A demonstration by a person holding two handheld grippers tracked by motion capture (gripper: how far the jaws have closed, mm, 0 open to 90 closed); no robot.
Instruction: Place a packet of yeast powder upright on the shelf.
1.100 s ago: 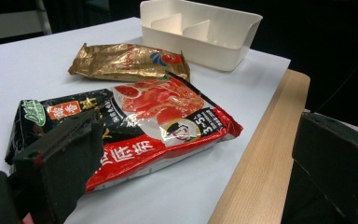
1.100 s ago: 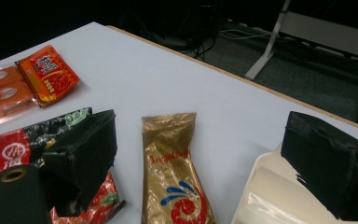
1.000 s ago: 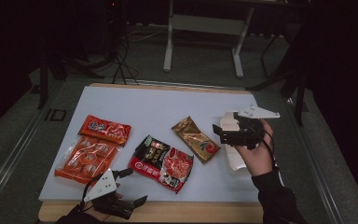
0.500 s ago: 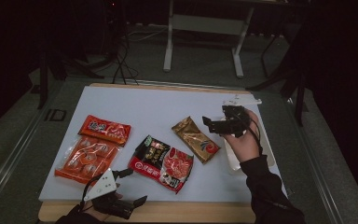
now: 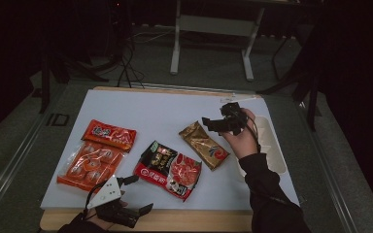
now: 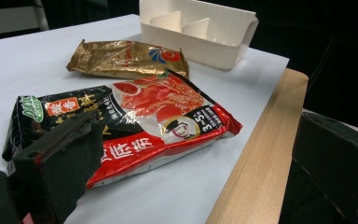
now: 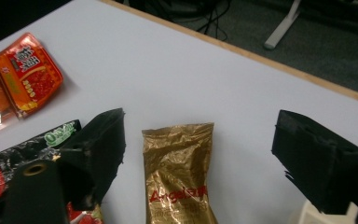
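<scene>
Nothing had yet been packed: the white divided tray (image 5: pixel 277 145) at the bench's (image 5: pixel 165 109) right edge sat empty, and all four packets lay flat on the bench. The right hand-held gripper (image 5: pixel 212 124) hovered over the far end of the gold foil packet (image 7: pixel 179 175), jaws spread either side of it and just closing, pads not touching. The left hand-held gripper (image 5: pixel 138 194) rested released at the near edge. Left untouched were the red-and-black packet (image 5: pixel 167 169), just beside the gold one, the orange packet (image 5: pixel 109 134) and the clear bag of orange snacks (image 5: pixel 88 165). Nothing blocked the way to the tray.
</scene>
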